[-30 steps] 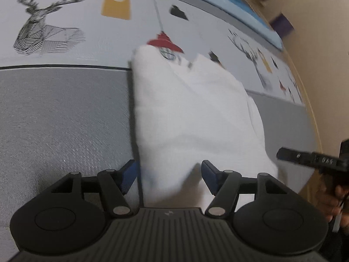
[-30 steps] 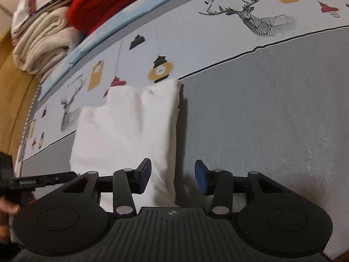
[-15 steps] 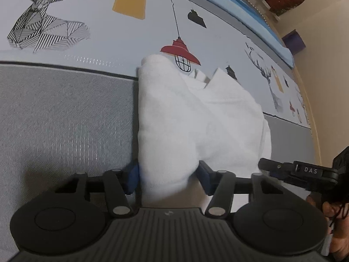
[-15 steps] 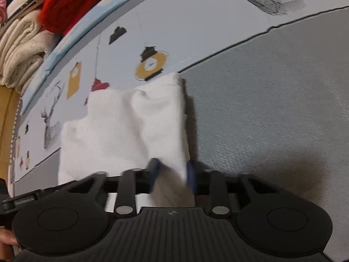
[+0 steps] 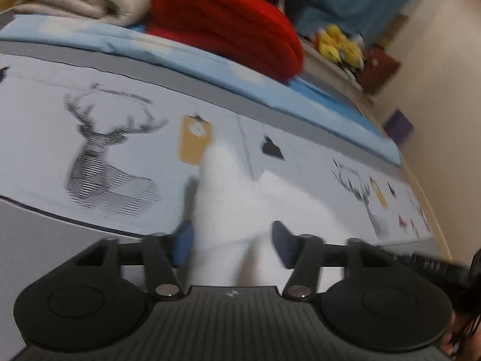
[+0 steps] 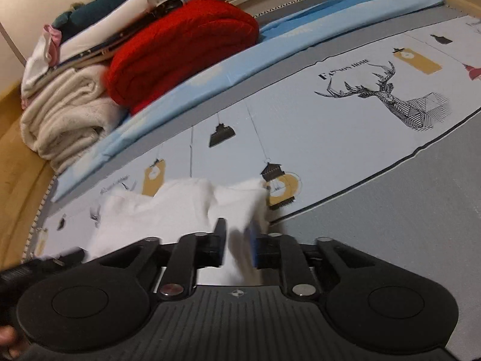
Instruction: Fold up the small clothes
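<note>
A small white garment [image 5: 240, 198] lies folded on the printed bedsheet [image 5: 45, 138], and its near edge is lifted. In the left wrist view my left gripper [image 5: 230, 240] has its blue pads wide apart, with the cloth's near-left corner bunched between them. The left pad touches the cloth; whether it grips is unclear. In the right wrist view the garment [image 6: 168, 210] rises toward my right gripper [image 6: 237, 245], whose pads are closed tight on its near-right corner. The other gripper shows at each view's edge [image 5: 433, 266].
A red folded blanket [image 6: 180, 48] and a cream knit pile [image 6: 66, 117] are stacked at the back of the bed on a light blue sheet [image 6: 300, 33]. A wooden bed edge [image 6: 15, 156] runs along the left. Grey fabric [image 6: 405, 210] covers the near bed area.
Both grippers moved onto the garment's near edge; the right closed on its corner. Both have since tilted up and lifted the near edge, so the back of the bed has come into view.
</note>
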{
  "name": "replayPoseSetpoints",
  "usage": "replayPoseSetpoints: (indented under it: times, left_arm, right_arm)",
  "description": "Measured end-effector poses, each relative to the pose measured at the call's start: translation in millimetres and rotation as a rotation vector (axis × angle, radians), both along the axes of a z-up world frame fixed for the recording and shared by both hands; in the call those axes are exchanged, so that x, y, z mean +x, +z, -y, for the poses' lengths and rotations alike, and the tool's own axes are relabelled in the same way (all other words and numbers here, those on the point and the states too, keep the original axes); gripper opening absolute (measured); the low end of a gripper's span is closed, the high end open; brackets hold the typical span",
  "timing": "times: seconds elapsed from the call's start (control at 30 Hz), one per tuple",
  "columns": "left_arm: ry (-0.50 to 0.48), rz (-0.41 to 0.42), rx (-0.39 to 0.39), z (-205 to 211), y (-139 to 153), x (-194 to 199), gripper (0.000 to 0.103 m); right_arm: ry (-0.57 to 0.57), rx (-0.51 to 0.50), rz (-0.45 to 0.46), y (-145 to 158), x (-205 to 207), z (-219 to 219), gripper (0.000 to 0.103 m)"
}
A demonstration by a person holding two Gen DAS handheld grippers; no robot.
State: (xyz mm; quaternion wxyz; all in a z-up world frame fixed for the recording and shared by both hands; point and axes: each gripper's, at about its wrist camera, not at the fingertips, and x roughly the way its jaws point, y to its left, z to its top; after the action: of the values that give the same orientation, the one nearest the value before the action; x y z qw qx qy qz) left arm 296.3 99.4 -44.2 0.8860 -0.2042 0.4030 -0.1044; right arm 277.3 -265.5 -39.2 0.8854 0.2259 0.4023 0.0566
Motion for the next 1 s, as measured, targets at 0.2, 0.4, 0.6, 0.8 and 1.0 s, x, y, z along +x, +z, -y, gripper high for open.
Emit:
replayPoseSetpoints:
  times: [0.2, 0.4, 0.6, 0.8, 1.0]
  left_arm:
    - [-0.041, -0.338, -0.068, -19.7, -47.3, 0.6, 0.065]
    - [-0.056, -0.410, -0.080, -13.3, -70.6, -4.8, 0.060]
    - [-0.103, -0.353, -0.113, 0.7, -60.5, -9.2, 0.060]
    - [-0.128, -0.421, -0.077, 1.0, -67.5, -17.4, 0.056]
    - [-0.176, -0.351, -0.162, 0.1, -59.4, -21.2, 0.018]
  right_arm:
    - [0.091, 0.037, -0.157, -16.0, -1.2, 2.3, 0.031]
    - [0.148, 0.047, -0.205, -15.9, -16.0, 1.5, 0.035]
    - [0.167, 0.010, -0.236, -17.7, -23.1, -0.7, 0.035]
    - [0.183, -0.021, -0.293, -27.6, -24.2, 0.8, 0.033]
    - [0.202, 0.055, -0.181, -6.2, -32.3, 8.2, 0.004]
